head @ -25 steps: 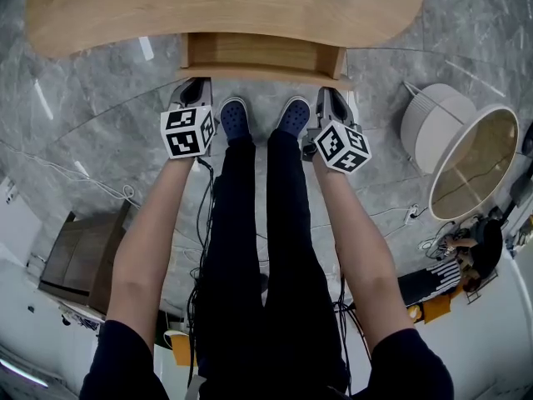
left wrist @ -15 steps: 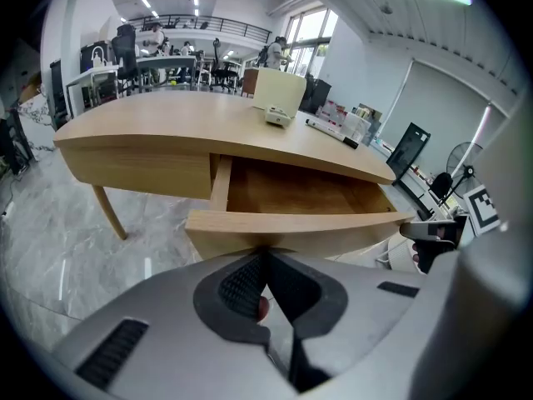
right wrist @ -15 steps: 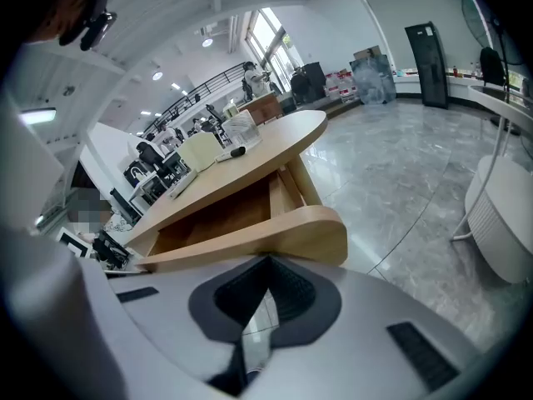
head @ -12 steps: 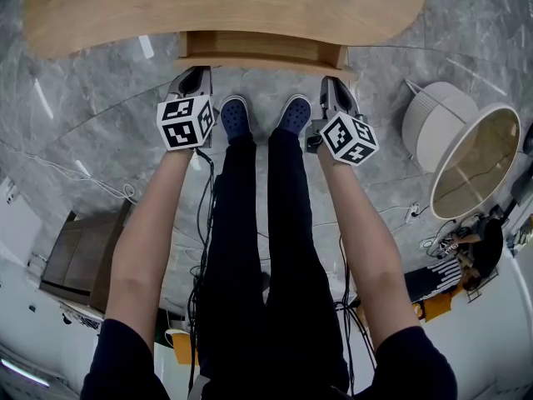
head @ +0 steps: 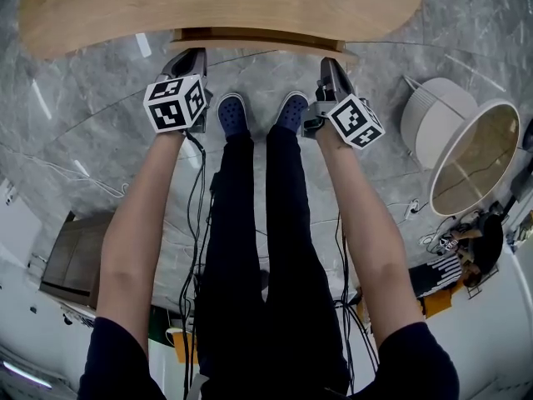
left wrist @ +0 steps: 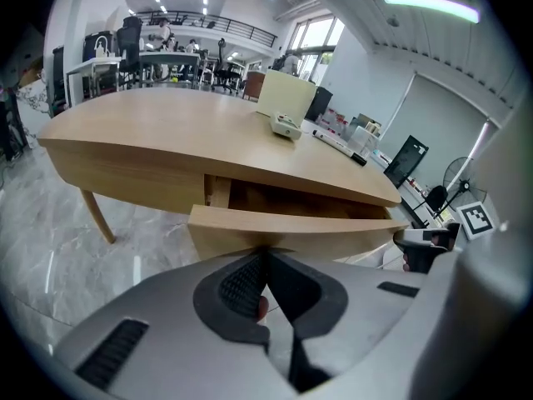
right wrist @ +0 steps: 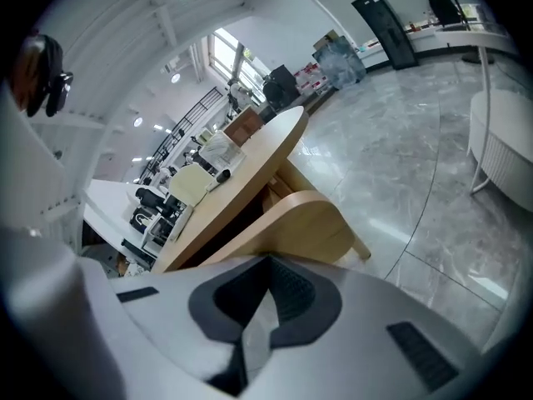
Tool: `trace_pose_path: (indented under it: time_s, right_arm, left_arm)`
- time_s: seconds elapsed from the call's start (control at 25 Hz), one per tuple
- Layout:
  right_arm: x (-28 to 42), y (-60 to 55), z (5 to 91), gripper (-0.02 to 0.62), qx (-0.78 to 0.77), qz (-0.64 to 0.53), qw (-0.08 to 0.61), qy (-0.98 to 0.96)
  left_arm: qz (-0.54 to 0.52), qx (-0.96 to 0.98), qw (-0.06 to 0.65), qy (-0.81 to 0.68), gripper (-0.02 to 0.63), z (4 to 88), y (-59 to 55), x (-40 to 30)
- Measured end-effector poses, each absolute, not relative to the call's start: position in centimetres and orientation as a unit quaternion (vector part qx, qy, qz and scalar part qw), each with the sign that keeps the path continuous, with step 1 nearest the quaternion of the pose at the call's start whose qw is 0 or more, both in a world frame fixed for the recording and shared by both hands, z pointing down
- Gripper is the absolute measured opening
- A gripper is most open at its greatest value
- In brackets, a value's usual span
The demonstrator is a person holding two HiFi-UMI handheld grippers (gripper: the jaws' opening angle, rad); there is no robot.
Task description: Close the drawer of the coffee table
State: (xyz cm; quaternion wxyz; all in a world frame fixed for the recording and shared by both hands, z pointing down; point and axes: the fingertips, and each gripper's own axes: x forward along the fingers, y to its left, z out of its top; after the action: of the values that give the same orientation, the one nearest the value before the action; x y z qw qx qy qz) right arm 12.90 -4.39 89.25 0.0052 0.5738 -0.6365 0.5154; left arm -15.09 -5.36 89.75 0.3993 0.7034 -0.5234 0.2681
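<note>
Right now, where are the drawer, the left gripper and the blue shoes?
drawer (left wrist: 316, 233): left gripper view, on its wooden front panel.
left gripper (left wrist: 266, 255): left gripper view, where its shut jaw tips meet.
blue shoes (head: 232, 115): head view, on the toe of the left shoe.

Coffee table (head: 100, 11): light wood top, curved edge, set on grey marble floor (head: 83, 132). Noted on top: small white device (left wrist: 286, 125), beige box (left wrist: 286, 96) behind it, slim dark object (left wrist: 337, 145) further right. Cables (head: 62, 173) laid on floor at left.
</note>
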Motion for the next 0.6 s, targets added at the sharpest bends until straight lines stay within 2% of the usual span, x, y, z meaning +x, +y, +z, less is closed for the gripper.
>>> trace_pose_path:
  time_s: [0.6]
  right_arm:
    - [12.9,-7.6,89.5,0.025,0.555,0.561,-0.102,-0.605]
  left_arm:
    - [0.272,0.724,0.377,-0.510,0.023,90.0,-8.7,-14.9]
